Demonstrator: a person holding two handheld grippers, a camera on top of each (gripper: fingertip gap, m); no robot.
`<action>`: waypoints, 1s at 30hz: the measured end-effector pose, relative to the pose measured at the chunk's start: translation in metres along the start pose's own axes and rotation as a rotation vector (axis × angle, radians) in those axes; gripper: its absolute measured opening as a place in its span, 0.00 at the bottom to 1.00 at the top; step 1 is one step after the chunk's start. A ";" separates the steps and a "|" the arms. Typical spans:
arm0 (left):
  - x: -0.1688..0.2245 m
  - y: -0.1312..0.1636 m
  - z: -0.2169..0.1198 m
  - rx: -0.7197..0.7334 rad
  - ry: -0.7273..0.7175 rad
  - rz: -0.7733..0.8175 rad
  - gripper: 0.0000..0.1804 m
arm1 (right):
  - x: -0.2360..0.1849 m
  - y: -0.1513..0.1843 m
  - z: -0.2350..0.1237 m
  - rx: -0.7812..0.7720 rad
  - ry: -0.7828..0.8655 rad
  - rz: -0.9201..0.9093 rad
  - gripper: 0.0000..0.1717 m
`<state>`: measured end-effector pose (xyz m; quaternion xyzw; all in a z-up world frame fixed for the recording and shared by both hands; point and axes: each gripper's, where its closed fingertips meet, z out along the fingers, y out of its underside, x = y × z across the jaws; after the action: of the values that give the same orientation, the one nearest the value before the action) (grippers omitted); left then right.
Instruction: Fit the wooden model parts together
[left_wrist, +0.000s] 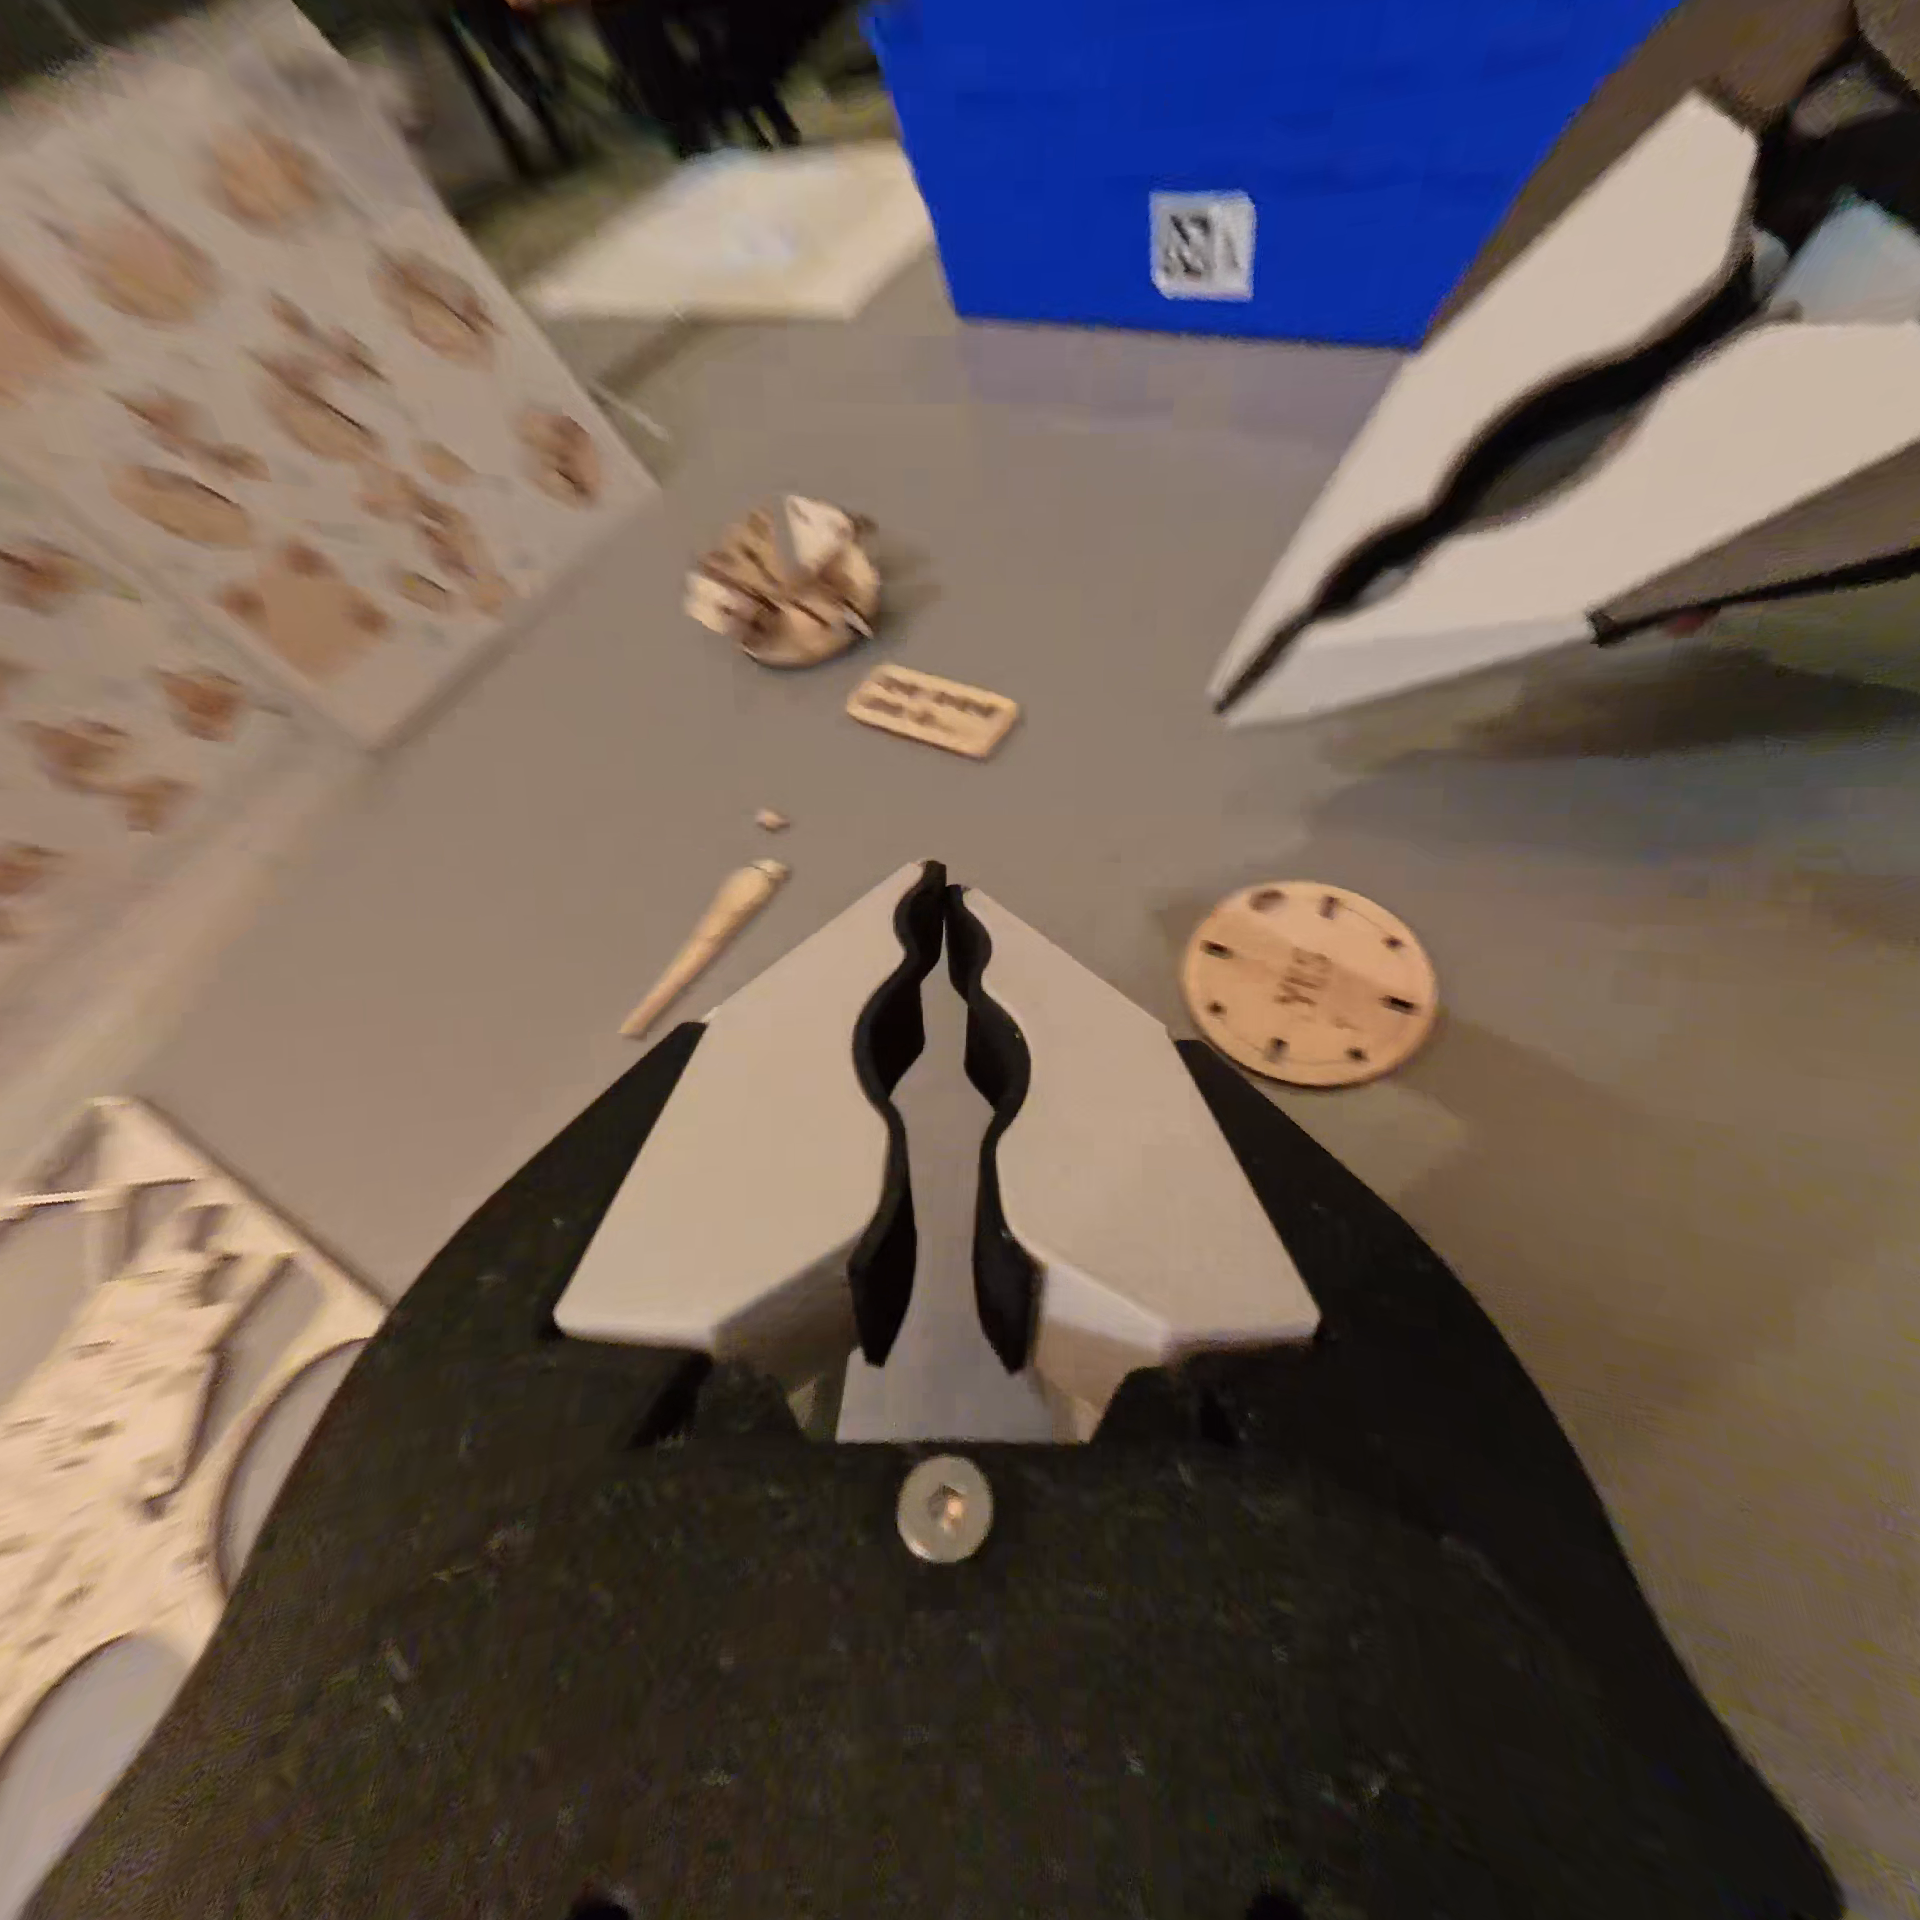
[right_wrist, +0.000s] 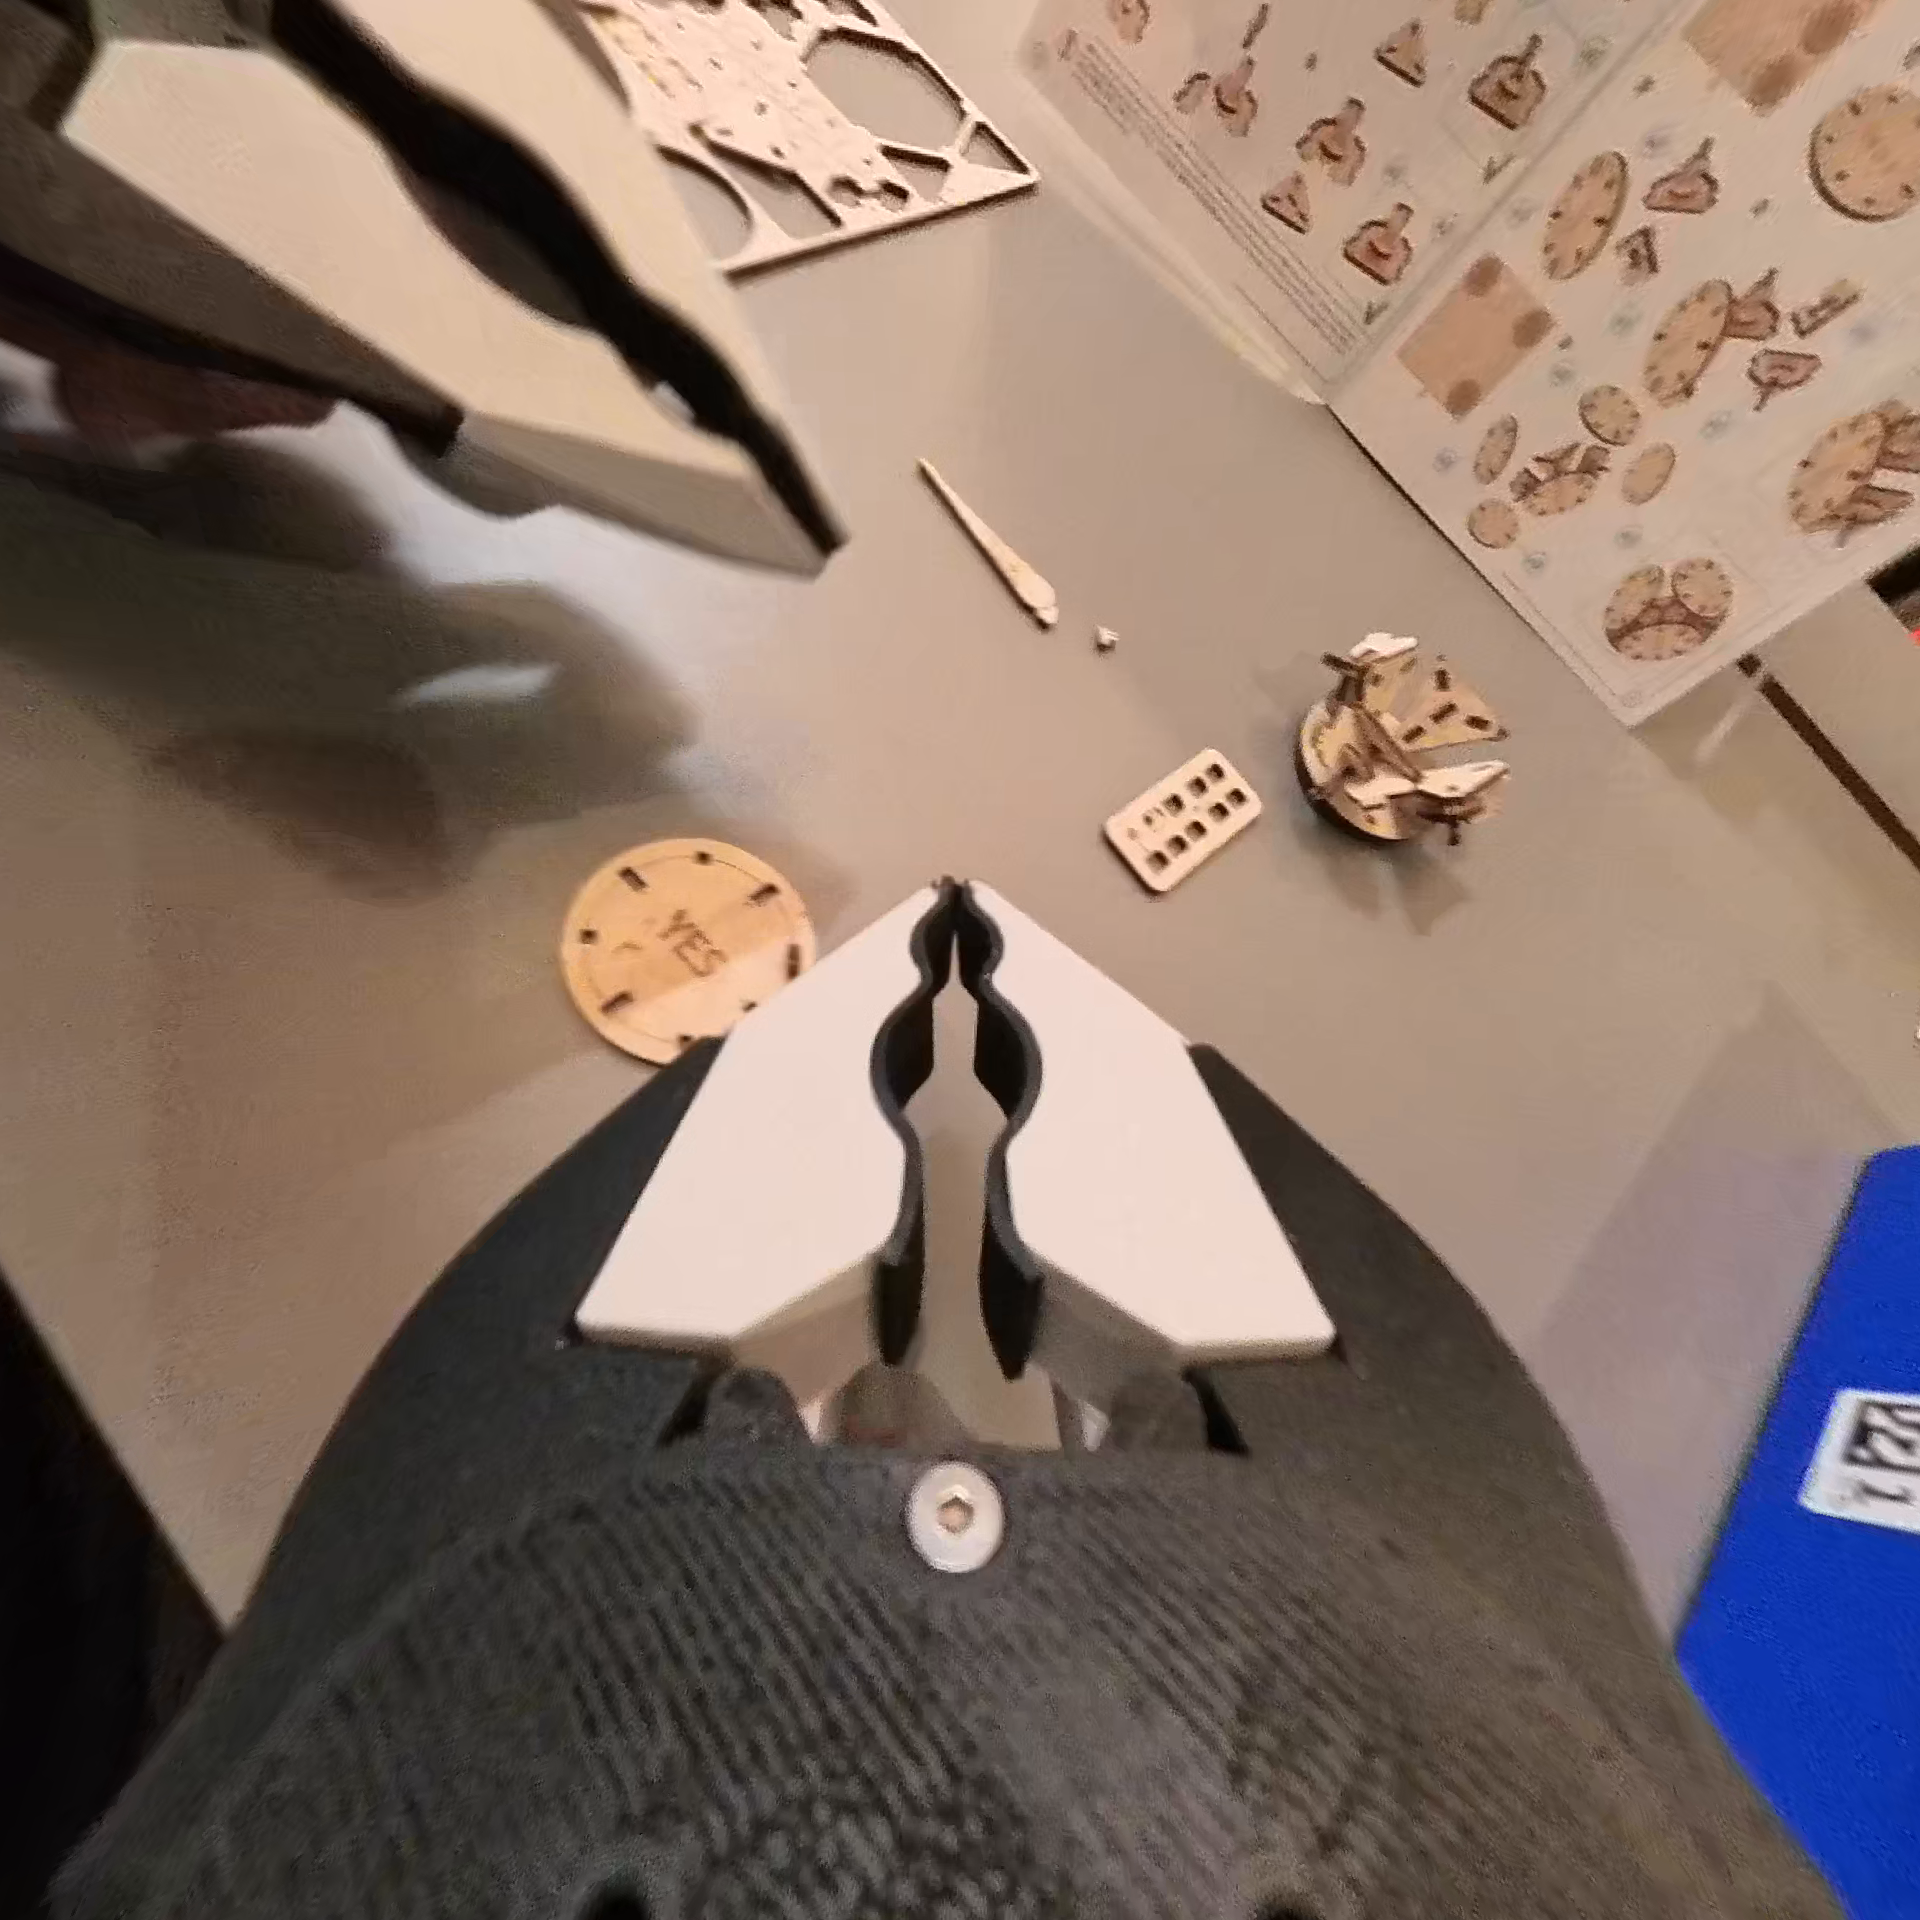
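Black gripper body filled the bottom of the left wrist view, and the left gripper (left_wrist: 943, 894) had its wavy black pads brought together at the tips with nothing between them. Just right of the tips, at centre right of the frame, lay a round wooden disc (left_wrist: 1309, 982), flat on the grey table (left_wrist: 1039, 468). Left of the tips lay a tapered wooden stick (left_wrist: 707, 945), its long axis running from lower left to upper right, thick end uppermost, with a tiny wood chip (left_wrist: 770, 820) just beyond it. Higher, near centre, were a small slotted plate (left_wrist: 932, 711) and a partly built wooden model (left_wrist: 790, 582). A blue box (left_wrist: 1195, 156) stood at the top.

Black gripper body again filled the bottom of the right wrist view; the right gripper (right_wrist: 954, 891) was likewise closed on nothing. The disc lay just left of its tips, the stick above centre, pointing up-left with its thick end down-right. An instruction sheet (right_wrist: 1558, 312) filled the upper right and a punched-out wooden sheet (right_wrist: 831, 125) the top.

As for progress, only the small model looked assembled; disc, plate and stick lay loose and well apart.
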<state>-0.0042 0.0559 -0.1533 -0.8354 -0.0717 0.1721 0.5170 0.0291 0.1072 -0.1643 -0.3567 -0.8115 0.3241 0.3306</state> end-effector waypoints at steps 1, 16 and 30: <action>-0.005 -0.006 -0.006 0.055 -0.048 0.039 0.00 | -0.004 -0.002 0.000 0.008 -0.016 0.012 0.00; 0.023 -0.001 -0.002 0.006 0.105 -0.193 0.44 | -0.053 0.021 -0.007 -0.089 -0.281 0.173 0.27; 0.015 0.007 -0.005 -0.044 0.224 -0.311 0.00 | -0.052 0.023 0.018 -0.051 -0.355 0.107 0.30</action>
<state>0.0112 0.0530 -0.1605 -0.8392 -0.1456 -0.0056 0.5239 0.0505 0.0733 -0.2080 -0.3450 -0.8449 0.3783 0.1550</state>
